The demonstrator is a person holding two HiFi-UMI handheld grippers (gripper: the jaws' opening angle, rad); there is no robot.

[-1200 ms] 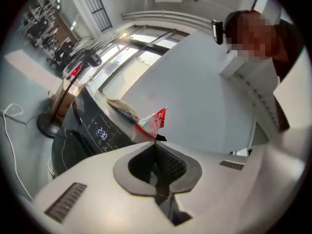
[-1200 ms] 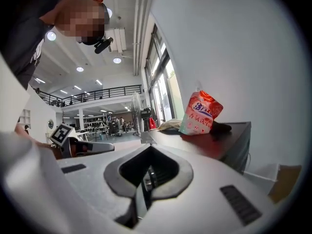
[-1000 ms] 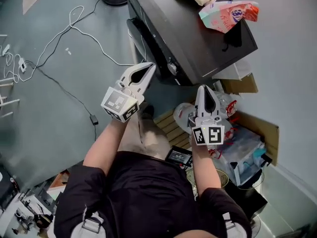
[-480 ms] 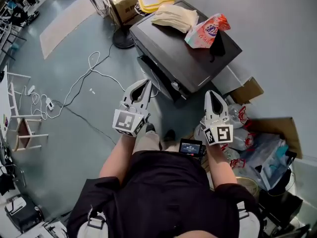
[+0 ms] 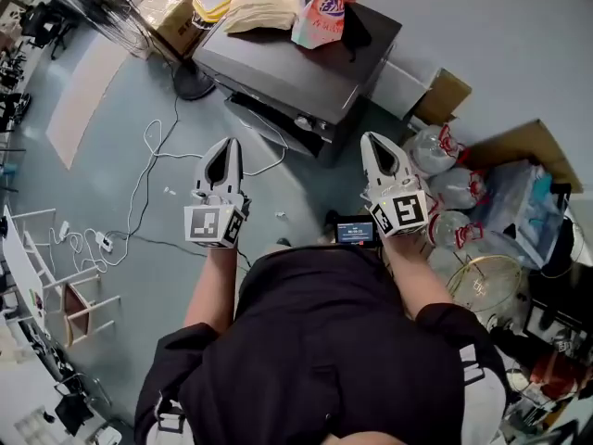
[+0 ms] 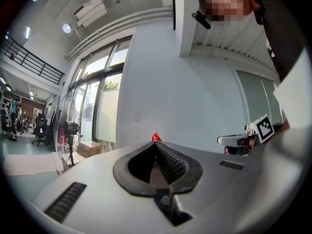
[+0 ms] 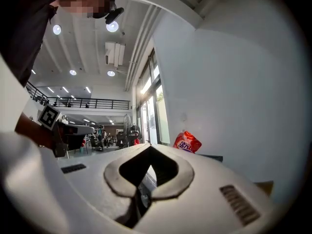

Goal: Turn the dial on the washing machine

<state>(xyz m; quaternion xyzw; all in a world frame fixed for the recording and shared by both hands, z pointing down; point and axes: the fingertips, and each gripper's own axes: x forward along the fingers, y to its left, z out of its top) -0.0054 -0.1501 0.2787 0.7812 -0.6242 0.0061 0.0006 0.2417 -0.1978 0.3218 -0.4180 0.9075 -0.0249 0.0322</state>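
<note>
White plastic shells cover both tools. The left gripper (image 5: 227,144) has its jaws pressed together with nothing between them, as the left gripper view (image 6: 156,143) shows. The right gripper (image 5: 370,138) also has its tips meeting on nothing in its own view (image 7: 148,147). Each is held out level in front of the person's dark shirt (image 5: 334,341), the two well apart from each other, with a marker cube at the rear of each.

Just inside the right gripper's cube sits a small lit screen (image 5: 355,231). Ahead of both grippers, in the gap between their lines and clear of both tips, stands the dark grey washing machine (image 5: 287,68). Its front panel faces the grippers, but the dial on it is too small to pick out. On its top, farthest from the grippers, lie a red and pink bag (image 5: 324,7), a beige folded cloth (image 5: 264,9) and a black item (image 5: 355,26). The bag's red tip shows just above the left jaw tips in the left gripper view, and the bag shows beyond the right jaws in the right gripper view.

Outward of the left gripper, a white cable (image 5: 153,146) loops over the blue-grey floor (image 5: 111,184), and farther out stand a fan (image 5: 93,3) and cardboard boxes (image 5: 176,12). Outward of the right gripper lie clear plastic bags (image 5: 435,146), flattened cardboard (image 5: 528,142) and a wire basket (image 5: 486,281).
</note>
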